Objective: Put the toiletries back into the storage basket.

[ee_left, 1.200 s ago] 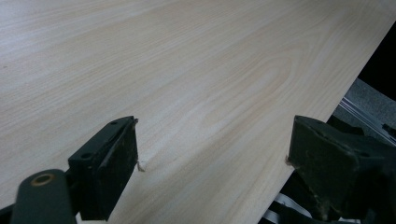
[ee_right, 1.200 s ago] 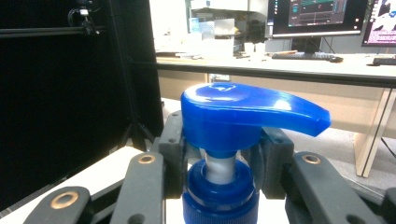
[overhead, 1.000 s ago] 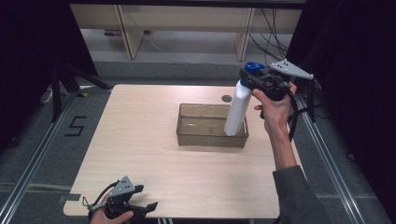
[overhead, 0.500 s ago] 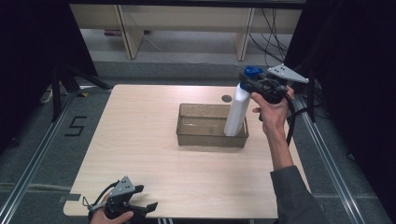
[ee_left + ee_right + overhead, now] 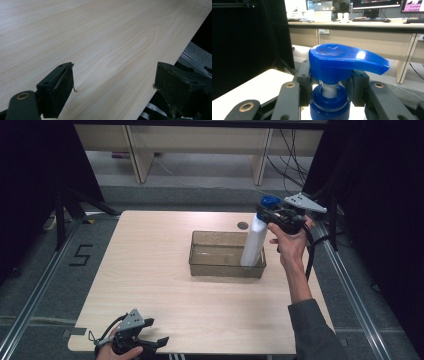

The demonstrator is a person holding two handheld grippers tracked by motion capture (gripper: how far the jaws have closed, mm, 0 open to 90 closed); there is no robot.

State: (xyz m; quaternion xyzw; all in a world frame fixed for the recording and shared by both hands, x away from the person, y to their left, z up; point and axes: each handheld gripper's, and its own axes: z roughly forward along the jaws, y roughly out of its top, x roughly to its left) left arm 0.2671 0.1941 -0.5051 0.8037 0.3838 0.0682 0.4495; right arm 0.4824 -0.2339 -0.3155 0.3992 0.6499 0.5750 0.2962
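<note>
Since the earlier frames the bottle (image 5: pixel 252 242) has come down and slightly left: its base was hovering over the tray's right end, now it's inside the tray (image 5: pixel 200 262), near the right wall. I can't tell if it's touching the floor yet. Left side hasn't shifted.

Right gripper (image 5: pixel 270 215), right of centre in the high view, is clamped on the bottle's neck just under the blue pump head (image 5: pixel 337 61). In the right gripper view the jaws sit either side of the white stem, above the collar. Probably a deliberate grip: the pump head overhangs the jaws, so the bottle can't slip down and hangs roughly plumb. It leans a little, top toward the right.

Left gripper (image 5: pixel 157 341) is parked at the bottom left of the high view, at the table's (image 5: pixel 150 270) near edge, jaws wide apart, nothing between them. The left gripper view shows bare wood under the pads (image 5: pixel 63 85). Looks idle, kept clear of the work.

My read: placing step, almost done. Next needs the base seated flat before release, or the lean could tip it against the wall.
</note>
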